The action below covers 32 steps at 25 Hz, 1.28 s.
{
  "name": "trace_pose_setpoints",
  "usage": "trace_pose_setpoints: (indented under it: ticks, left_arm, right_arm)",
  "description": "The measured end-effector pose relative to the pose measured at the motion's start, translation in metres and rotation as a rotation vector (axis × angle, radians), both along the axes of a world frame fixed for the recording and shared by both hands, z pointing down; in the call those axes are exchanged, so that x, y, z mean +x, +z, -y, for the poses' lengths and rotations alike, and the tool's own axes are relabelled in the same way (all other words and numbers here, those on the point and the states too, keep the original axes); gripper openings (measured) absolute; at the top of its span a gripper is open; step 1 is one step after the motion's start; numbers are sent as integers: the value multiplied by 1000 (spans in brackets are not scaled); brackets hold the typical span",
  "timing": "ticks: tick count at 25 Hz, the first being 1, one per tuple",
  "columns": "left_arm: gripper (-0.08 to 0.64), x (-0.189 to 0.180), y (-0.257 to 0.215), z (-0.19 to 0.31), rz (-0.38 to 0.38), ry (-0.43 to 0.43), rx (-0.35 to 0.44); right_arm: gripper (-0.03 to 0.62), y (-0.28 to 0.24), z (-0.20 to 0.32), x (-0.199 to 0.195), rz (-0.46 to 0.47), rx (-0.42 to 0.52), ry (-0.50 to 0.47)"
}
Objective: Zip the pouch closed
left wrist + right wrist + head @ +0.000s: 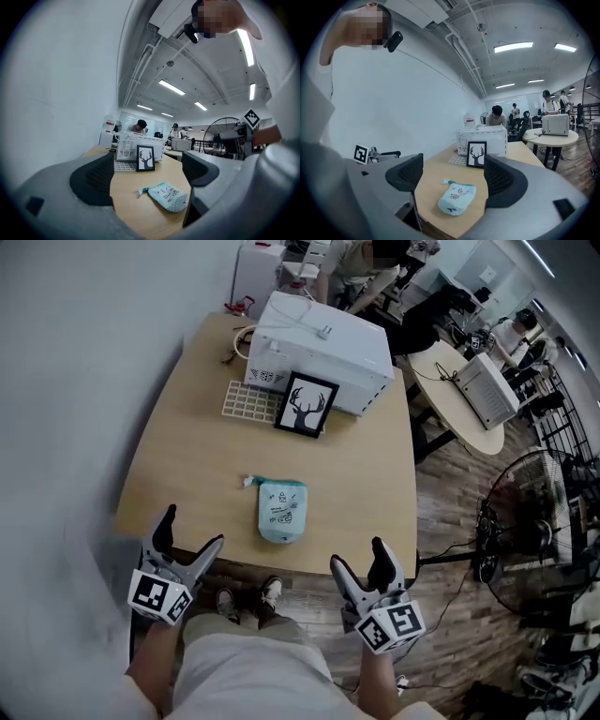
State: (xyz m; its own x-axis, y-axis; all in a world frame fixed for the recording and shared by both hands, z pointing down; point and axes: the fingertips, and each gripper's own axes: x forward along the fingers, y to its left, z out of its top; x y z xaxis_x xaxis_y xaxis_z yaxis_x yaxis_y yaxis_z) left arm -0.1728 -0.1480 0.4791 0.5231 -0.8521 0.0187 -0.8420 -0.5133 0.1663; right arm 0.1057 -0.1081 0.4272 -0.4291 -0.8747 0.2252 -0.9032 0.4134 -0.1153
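Observation:
A small pale-green pouch (281, 509) with printed doodles lies on the wooden table (187, 456) near its front edge, its zip end with a white tab pointing toward the back left. The left gripper view shows the pouch (166, 196) ahead and slightly right; in the right gripper view the pouch (457, 197) lies between the jaws' line of sight. My left gripper (192, 542) hovers open at the table's front left edge. My right gripper (361, 563) hangs open just off the front right edge. Both hold nothing and are apart from the pouch.
A framed deer picture (307, 405) leans against a white microwave-like box (323, 352) at the back of the table, with a white grid tray (251, 401) to its left. A round table (459, 390), a floor fan (544, 521) and seated people stand to the right.

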Motion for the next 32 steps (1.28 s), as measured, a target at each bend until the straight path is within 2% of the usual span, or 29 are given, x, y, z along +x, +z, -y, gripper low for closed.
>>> trace_pose_setpoints:
  ticks: [4,7,12,20,27,32]
  left_arm:
    - [449,15,1,11,-4,-9,-36]
    - [449,31,-1,22,43,13,-31]
    - [449,42,12,48,74,-12,-56]
    - [446,69,77,81,170,60,-165]
    - [398,87,147,115,260,157,-284]
    - [324,95,186,136,338,223,-365]
  right_arm:
    - [388,2,25,5,29,-3,-59]
    - [388,0,45,6,33,-2,-99]
    - [388,2,69,5,13,-6,-166]
    - [387,18,88,16,11,-50,-189]
    - [387,29,87,19,-6,-89,-194]
    - [385,34,83,18,-17,-107,-200]
